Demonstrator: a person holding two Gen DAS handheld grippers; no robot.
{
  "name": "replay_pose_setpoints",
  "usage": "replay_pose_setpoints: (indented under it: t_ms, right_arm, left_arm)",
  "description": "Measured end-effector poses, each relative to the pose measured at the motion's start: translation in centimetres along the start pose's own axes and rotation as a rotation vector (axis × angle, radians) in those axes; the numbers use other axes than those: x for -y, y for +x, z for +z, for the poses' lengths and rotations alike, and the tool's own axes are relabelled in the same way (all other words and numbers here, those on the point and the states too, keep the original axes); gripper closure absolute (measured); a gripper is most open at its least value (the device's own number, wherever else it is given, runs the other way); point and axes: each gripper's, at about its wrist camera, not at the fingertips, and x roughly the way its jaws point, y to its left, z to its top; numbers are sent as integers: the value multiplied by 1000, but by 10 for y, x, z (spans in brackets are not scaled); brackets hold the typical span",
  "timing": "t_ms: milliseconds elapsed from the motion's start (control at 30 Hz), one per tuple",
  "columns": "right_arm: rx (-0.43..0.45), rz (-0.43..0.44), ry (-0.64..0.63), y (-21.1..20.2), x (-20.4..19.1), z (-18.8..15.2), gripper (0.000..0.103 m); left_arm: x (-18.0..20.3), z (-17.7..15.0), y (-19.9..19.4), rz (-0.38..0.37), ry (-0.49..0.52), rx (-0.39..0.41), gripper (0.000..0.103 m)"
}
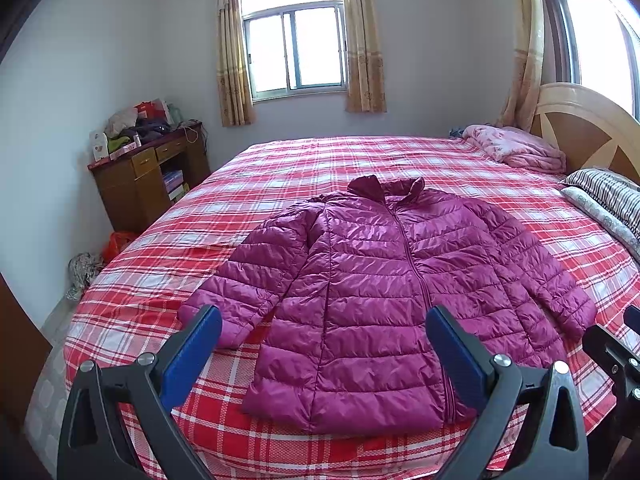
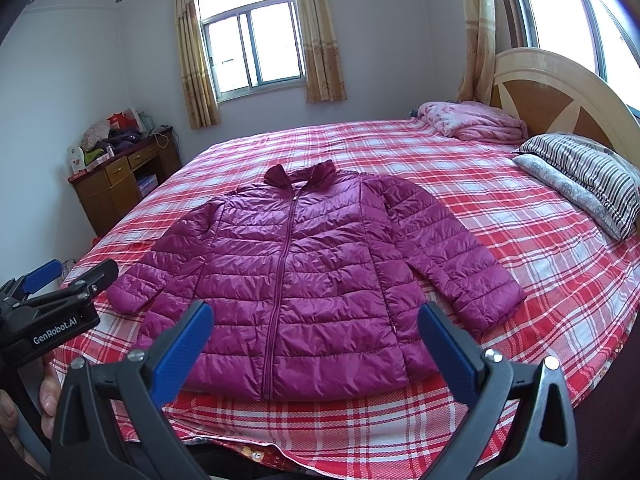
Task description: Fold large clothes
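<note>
Jacket [image 1: 384, 300] lies flat on the bed [image 1: 500, 168], front up, zipped, collar away from me and hem nearest. Long axis runs straight out from me along the zip, near enough in line with both cameras.

Left gripper [image 1: 324, 344]: jaws spread wide, holding nothing, hanging above the hem. In its view the body left of the zip fills the gap between the fingers, and the jacket's left sleeve cuff [image 1: 204, 320] sits just beside the left fingertip. So that cuff is the left gripper's by a clear margin.

Right gripper [image 2: 316, 340]: also spread, empty, above the hem right of the zip. The right sleeve [image 2: 460, 264] angles out and back toward me, its cuff up and to the right of the right fingertip, near but not touching.

Both grippers are clear of the fabric, so no fold has started as far as I can judge. I'd take each sleeve with its own-side gripper and bring it across the zip line. Shiny quilted shell probably slips, so pinch deep at the cuff.

A pink blanket [image 2: 476, 122] and striped pillow [image 2: 580, 176] sit well apart by the headboard, out of the way.
</note>
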Motion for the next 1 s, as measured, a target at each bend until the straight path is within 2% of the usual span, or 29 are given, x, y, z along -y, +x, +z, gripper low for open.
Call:
replay_pose_setpoints:
  t_ms: [700, 900, 1000]
  right_arm:
    - [-17, 28, 12, 6, -1, -4, 0]
    - [-47, 45, 73, 27, 32, 2, 0]
    - [-17, -3, 160, 41, 72, 0, 0]
  left_arm:
    - [-2, 1, 10, -10, -2, -19, 1]
    - [-3, 3, 39, -15, -8, -38, 1]
    - [-7, 4, 63, 10, -18, -41, 1]
